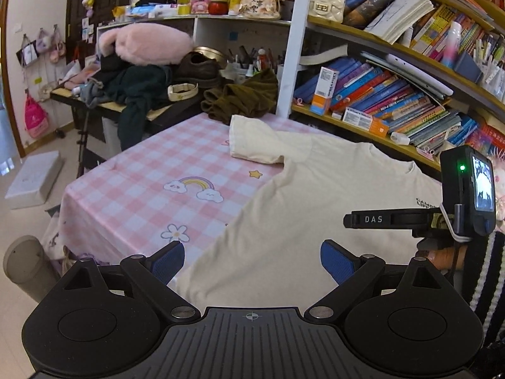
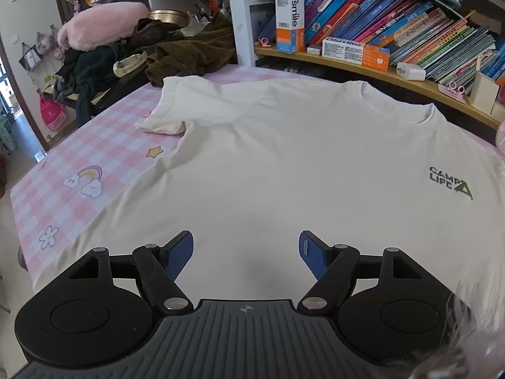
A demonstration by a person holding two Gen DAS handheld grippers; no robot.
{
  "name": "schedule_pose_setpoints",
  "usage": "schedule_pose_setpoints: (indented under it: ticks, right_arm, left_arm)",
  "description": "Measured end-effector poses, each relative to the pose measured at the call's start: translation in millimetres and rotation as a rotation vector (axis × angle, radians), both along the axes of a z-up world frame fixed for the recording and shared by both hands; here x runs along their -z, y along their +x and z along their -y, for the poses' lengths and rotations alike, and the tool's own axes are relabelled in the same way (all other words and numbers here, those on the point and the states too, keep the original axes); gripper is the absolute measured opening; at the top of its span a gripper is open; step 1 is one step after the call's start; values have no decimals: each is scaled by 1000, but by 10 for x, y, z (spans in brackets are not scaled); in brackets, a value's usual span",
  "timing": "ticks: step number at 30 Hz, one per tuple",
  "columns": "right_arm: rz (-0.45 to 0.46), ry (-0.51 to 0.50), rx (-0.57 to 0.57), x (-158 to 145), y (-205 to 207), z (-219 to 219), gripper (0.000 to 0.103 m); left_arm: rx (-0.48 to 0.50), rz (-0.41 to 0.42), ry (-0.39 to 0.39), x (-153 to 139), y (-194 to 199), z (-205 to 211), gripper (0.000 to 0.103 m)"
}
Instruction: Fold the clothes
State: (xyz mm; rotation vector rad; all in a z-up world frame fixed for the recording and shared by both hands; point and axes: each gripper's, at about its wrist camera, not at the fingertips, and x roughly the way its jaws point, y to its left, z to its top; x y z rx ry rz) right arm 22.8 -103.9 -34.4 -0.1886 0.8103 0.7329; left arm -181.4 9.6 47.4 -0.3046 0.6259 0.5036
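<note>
T-shirt [image 2: 284, 158] right sleeve cut off by right wrist frame edge; hem hidden behind right gripper [image 2: 246, 252]. Chest logo [image 1: 424, 202] partly blocked in left view.

Counter [image 2: 79, 145] under pink checked cloth; cream shirt [image 2: 284, 164] spread flat across right side, brown garment [image 2: 189, 53] bunched at far edge.

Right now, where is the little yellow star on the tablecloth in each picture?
Left wrist view: the yellow star is near the middle, just below the cream T-shirt sleeve.
Right wrist view: the yellow star is left of centre, tucked under the same sleeve of the T-shirt.
Shared landmark: the rainbow with clouds printed on the tablecloth, lower left of the star in both views.
</note>
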Motion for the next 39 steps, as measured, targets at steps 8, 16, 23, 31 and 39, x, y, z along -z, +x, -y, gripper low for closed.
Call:
schedule_pose_setpoints:
  ticks: [8, 16, 23, 31, 39]
  right_arm:
    - [-24, 1, 26, 13, 22, 56, 72]
    - [1, 58, 37, -40, 20, 225, 72]
    - [86, 99, 110, -147, 11, 782, 75]
    - [22, 28, 308, -51, 52, 1315, 75]
    - [9, -23, 458, -33, -157, 1350, 77]
  left_arm:
    - [108, 34, -47, 33, 32, 51, 95]
    - [127, 52, -41, 0, 126, 123, 95]
    - [146, 92, -75, -6, 497, 170, 95]
    - [254, 24, -101, 186, 1082, 2, 94]
    - [196, 38, -123, 316, 1591, -1111, 91]
